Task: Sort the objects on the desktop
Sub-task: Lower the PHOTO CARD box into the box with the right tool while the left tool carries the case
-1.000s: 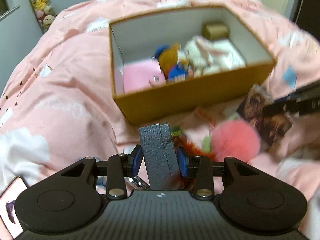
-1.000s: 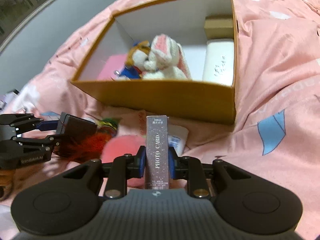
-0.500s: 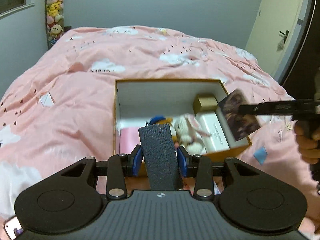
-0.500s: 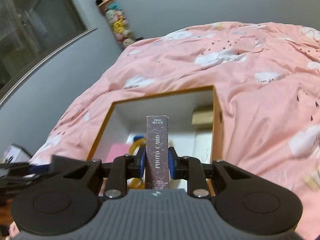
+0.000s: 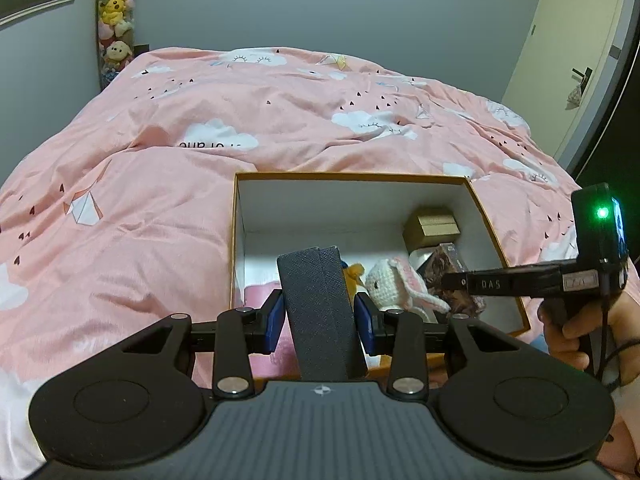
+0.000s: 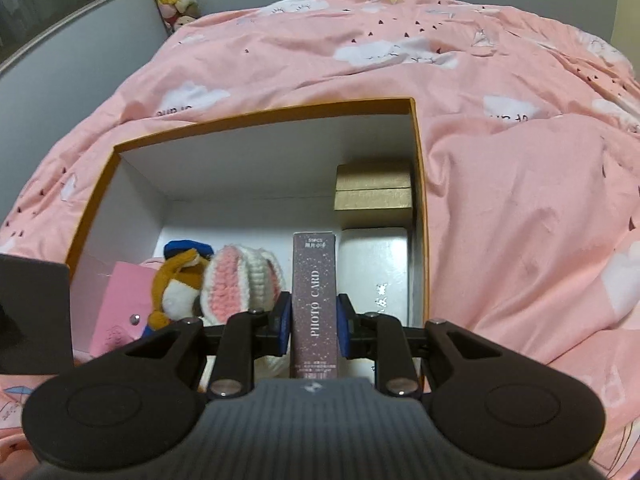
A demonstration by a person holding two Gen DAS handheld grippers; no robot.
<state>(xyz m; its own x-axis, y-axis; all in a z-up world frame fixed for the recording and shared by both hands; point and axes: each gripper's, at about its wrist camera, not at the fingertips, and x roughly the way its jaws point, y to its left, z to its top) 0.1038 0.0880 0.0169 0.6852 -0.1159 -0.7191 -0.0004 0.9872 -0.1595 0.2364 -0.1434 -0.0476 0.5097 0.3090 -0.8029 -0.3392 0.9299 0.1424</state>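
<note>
Photo card box [image 6: 313,296] in right gripper [image 6: 312,322] over open box [image 6: 256,114]

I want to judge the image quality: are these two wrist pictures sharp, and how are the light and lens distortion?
Left wrist view: sharp and dim, corners darkened; the bed bulges from fisheye, and a green lamp glares on the right gripper. Right wrist view: also sharp; the storage box rim curves, and the photo card box lettering is readable.
</note>
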